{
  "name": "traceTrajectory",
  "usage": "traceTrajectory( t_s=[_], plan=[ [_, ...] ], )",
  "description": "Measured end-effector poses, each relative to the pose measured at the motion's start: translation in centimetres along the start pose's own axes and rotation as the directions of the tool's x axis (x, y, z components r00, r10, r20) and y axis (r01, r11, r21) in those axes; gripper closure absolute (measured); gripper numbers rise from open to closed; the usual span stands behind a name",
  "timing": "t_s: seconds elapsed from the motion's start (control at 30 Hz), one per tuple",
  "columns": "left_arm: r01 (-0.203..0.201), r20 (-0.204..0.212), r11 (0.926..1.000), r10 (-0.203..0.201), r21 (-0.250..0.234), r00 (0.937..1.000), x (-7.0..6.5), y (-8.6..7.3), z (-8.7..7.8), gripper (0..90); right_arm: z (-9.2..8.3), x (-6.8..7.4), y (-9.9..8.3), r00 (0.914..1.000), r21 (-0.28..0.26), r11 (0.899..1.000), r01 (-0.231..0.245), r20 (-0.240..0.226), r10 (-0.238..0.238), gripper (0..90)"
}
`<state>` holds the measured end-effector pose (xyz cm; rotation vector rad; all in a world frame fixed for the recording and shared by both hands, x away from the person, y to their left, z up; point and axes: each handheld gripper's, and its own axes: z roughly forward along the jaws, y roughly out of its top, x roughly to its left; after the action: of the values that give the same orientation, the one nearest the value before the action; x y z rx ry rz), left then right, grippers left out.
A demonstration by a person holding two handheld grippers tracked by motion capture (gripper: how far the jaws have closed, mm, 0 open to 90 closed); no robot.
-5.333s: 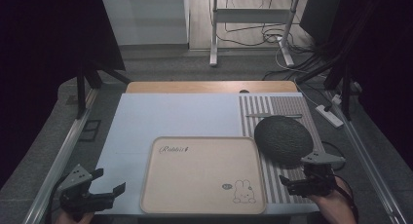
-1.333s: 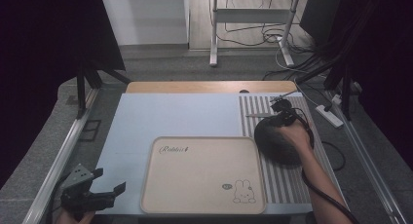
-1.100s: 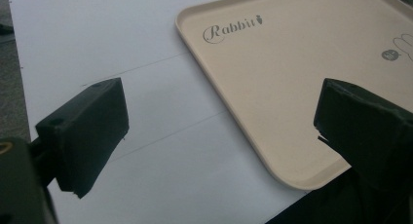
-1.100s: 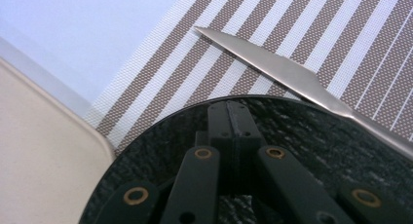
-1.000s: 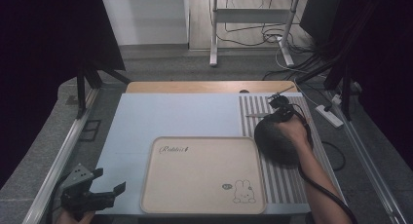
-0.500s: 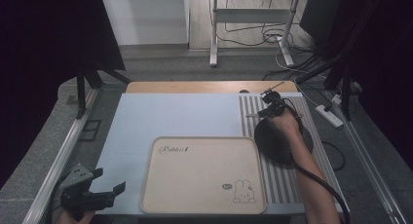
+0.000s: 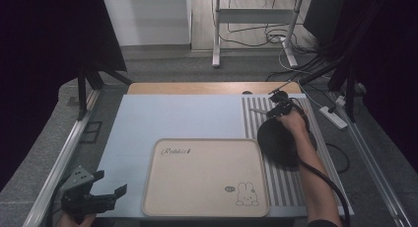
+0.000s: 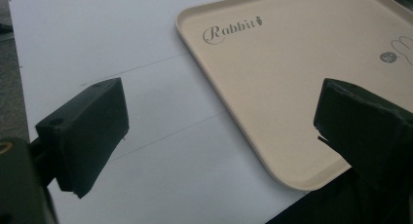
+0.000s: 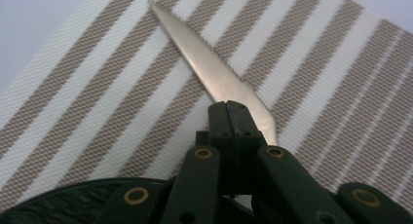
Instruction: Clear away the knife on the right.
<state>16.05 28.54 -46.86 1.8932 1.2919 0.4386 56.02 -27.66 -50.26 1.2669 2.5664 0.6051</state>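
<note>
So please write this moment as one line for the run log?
right tool: shut on knife | knife: over striped mat, beyond dark plate | left tool: open, holds nothing, beside tray

Bare white board (image 7: 177, 116) left, dark plate (image 7: 278, 143) beside tray (image 7: 207, 180)

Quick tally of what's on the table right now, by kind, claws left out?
Knife: 1, serrated, held in the right claw over the striped mat
Dark round plate: 1
Beige rabbit tray: 1
Striped placemat: 1
Total: 4
</note>
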Motion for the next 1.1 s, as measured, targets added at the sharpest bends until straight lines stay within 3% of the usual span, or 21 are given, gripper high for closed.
traceTrajectory(
  t_s=[0.23,0.4,0.53,0.57,0.73,0.87,0.97,1.03,1.07,1.1],
  plan=[
    [-0.001,0.001,1.0000,0.001,0.000,1.0000,0.0,0.0,0.0,6.0,-0.6,-2.7,-0.9,0.9964,-0.008,0.998,-0.065,0.053,0.065,89.9],
    [-0.002,0.000,1.0000,0.002,0.001,1.0000,0.0,0.0,0.0,6.0,-0.9,-3.8,-1.5,0.9927,-0.018,0.995,-0.097,0.070,0.098,89.9],
    [-0.002,0.000,1.0000,0.002,0.001,1.0000,0.0,0.0,0.0,6.0,-1.3,-4.8,-2.1,0.9866,-0.021,0.992,-0.125,0.103,0.127,89.9],
    [-0.002,0.000,1.0000,0.002,0.001,1.0000,0.0,0.0,0.0,6.0,-1.5,-5.3,-2.5,0.9815,-0.028,0.989,-0.148,0.118,0.151,89.8],
    [-0.005,-0.001,1.0000,0.005,0.002,1.0000,-0.1,0.1,0.0,6.0,-2.3,-5.4,-2.6,0.9804,-0.047,0.988,-0.148,0.124,0.153,86.7],
    [-0.007,-0.002,1.0000,0.007,0.002,1.0000,-0.1,0.0,0.0,6.0,-3.9,-5.5,-2.2,0.9637,-0.097,0.970,-0.223,0.128,0.235,65.4],
    [-0.006,-0.002,1.0000,0.006,0.002,1.0000,-0.1,0.0,0.0,6.0,-4.0,-5.7,-2.3,0.9494,-0.073,0.959,-0.275,0.137,0.283,43.3],
    [-0.007,-0.002,1.0000,0.007,0.002,1.0000,-0.1,0.0,0.0,6.0,-3.8,-5.9,-2.6,0.9432,-0.057,0.956,-0.287,0.158,0.292,31.7],
    [-0.006,-0.002,1.0000,0.006,0.003,1.0000,-0.1,0.1,0.1,6.0,-3.5,-6.3,-2.9,0.9339,-0.049,0.951,-0.306,0.179,0.310,18.2],
    [-0.006,-0.002,1.0000,0.006,0.003,1.0000,-0.1,0.1,0.1,6.0,-3.5,-6.3,-2.9,0.9339,-0.049,0.951,-0.306,0.179,0.310,18.2]
  ],
)
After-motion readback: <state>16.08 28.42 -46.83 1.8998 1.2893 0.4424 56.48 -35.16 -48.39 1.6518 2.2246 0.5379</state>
